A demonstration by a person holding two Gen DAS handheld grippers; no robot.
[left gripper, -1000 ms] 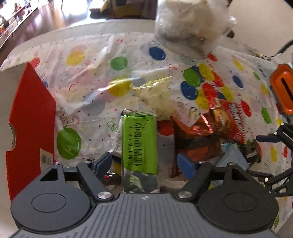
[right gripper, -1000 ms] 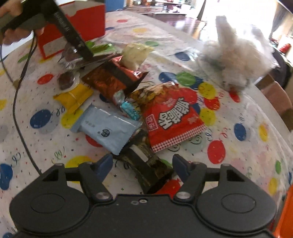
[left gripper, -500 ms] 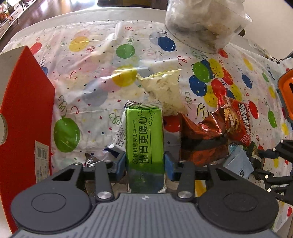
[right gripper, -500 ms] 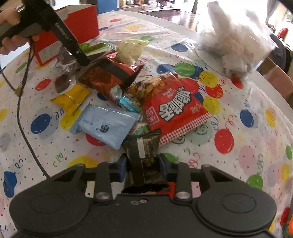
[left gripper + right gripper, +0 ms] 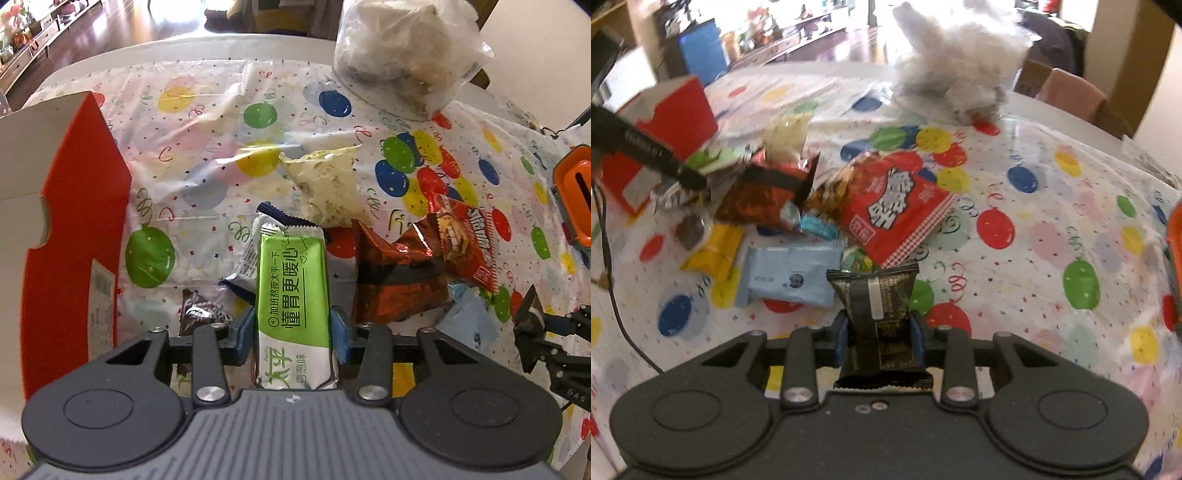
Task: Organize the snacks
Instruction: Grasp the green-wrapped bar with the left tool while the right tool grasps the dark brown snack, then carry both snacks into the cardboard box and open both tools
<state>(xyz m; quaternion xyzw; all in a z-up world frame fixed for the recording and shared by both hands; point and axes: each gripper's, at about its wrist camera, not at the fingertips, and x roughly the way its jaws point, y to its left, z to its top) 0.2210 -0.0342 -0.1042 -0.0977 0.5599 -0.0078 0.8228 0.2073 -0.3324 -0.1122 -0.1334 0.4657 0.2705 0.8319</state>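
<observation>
Holding one snack in each set of tongs above the party tablecloth (image 5: 207, 122).

The left gripper (image 5: 292, 328) was squeezed tight on a green snack bar (image 5: 291, 291), which stuck out in front of it, just beside the red box (image 5: 74, 229). The right gripper (image 5: 879, 338) was clamped on a black snack packet (image 5: 875, 295). More snacks lay in a pile on the table: a red chip bag (image 5: 901, 206), a light blue packet (image 5: 786, 273), a yellow packet (image 5: 714, 253) and a pale popcorn bag (image 5: 327, 192).
</observation>
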